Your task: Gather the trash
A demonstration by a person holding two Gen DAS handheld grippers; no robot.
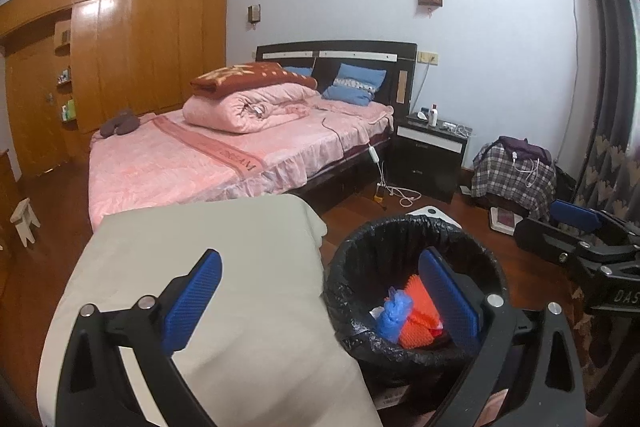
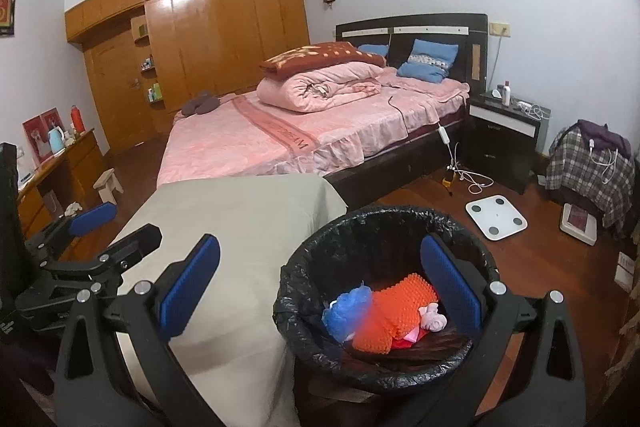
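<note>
A trash bin (image 1: 360, 251) lined with a black bag stands on the wooden floor beside a beige-covered table (image 1: 224, 251). It holds an orange bumpy item (image 2: 400, 307), a crumpled blue bag (image 2: 344, 311) and a small pink wad (image 2: 434, 321). My left gripper (image 1: 320, 301) is open and empty, above the table edge and the bin. My right gripper (image 2: 318, 291) is open and empty, also over the bin's rim (image 2: 384, 215). Each gripper shows in the other's view: the right one at the right edge (image 1: 576, 223), the left one at the left edge (image 2: 116, 227).
A bed (image 2: 300, 135) with pink bedding stands beyond the table. A dark nightstand (image 2: 504, 131), cables, a white scale (image 2: 496, 217) and a plaid-covered chair (image 2: 592, 163) lie right. A wooden wardrobe (image 2: 200, 39), a desk (image 2: 52, 167) and a small stool (image 2: 108, 183) are left.
</note>
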